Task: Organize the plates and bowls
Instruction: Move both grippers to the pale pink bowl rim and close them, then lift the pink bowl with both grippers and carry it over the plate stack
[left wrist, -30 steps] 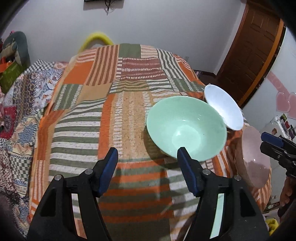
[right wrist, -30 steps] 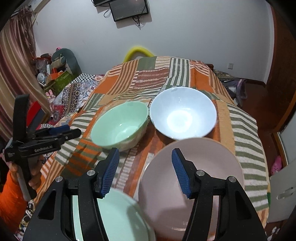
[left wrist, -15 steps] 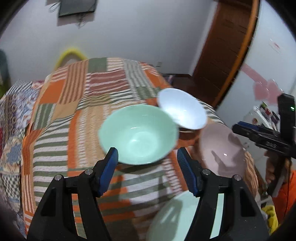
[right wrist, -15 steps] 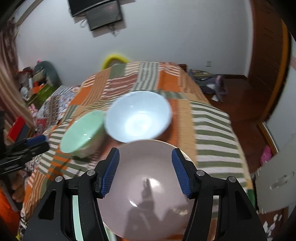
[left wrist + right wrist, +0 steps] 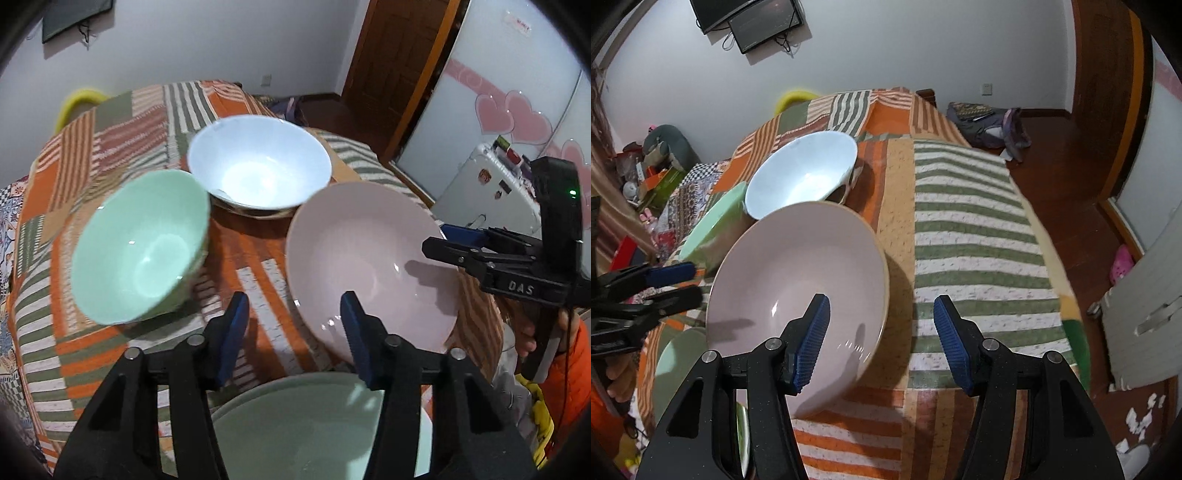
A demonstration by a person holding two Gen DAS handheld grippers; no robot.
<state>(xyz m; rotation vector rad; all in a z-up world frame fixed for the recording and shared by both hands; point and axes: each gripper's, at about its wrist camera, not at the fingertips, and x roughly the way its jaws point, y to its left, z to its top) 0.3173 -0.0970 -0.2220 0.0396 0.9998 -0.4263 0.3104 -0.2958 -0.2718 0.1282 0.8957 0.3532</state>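
A pink bowl stands on the striped cloth. Behind it are a white bowl and a green bowl. A green plate lies at the near edge. My right gripper straddles the pink bowl's right rim, one finger inside and one outside. Its jaws are closing and the pads are clear of the rim. My left gripper hovers over the plate by the pink bowl's left rim. Its jaws are closing with nothing pressed between them.
The striped patchwork cloth drops off at the right and near edges. A wooden door and a small white fridge stand to the right. A bag lies on the floor. Clutter is piled at the left.
Both grippers have swung over to the pink bowl, the left one away from the green bowl. The right jaws now stand across the pink bowl's rim. Both pairs of jaws have narrowed.
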